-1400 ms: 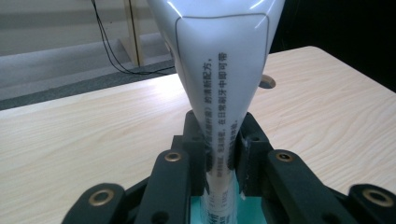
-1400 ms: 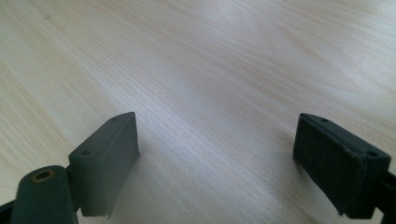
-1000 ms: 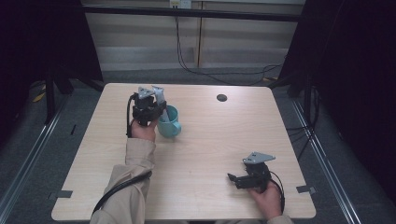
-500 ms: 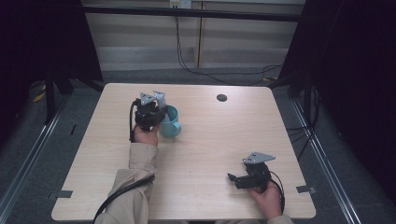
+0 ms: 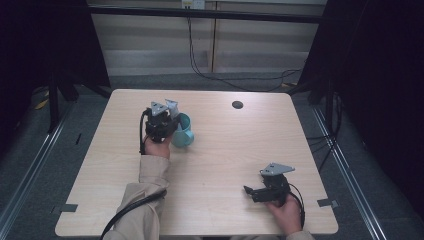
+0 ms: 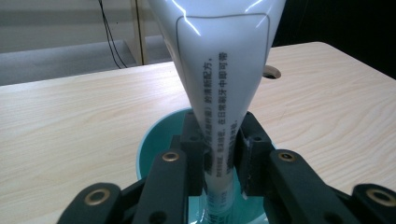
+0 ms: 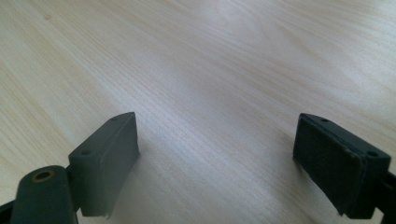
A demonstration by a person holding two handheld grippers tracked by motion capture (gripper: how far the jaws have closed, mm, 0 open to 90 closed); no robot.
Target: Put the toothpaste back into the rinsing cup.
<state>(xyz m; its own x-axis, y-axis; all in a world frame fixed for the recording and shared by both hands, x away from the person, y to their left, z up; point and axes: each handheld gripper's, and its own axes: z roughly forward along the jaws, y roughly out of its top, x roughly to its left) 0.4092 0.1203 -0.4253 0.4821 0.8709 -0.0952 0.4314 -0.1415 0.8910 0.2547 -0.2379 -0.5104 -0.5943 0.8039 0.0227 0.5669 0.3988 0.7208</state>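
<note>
A teal cup (image 5: 183, 132) stands on the left half of the table. My left gripper (image 5: 161, 123) hovers right at it, shut on a white tube (image 6: 219, 70) printed with black characters. The tube's narrow end points down into the cup's mouth (image 6: 156, 140), and its wide flat end rises beyond the fingertips (image 6: 191, 140). In the left gripper view my left gripper (image 6: 219, 158) pinches the tube's lower part from both sides. At the near right my right gripper (image 5: 253, 192) rests low on the wood, open with nothing between its pads (image 7: 109, 154).
The light wooden table (image 5: 230, 150) has a dark round cable hole (image 5: 237, 104) near its far edge. Black frame posts and cables stand beyond the table, and grey floor lies around it.
My left gripper with the tube has shifted slightly nearer and lower at the cup. The right gripper has stayed where it was.
</note>
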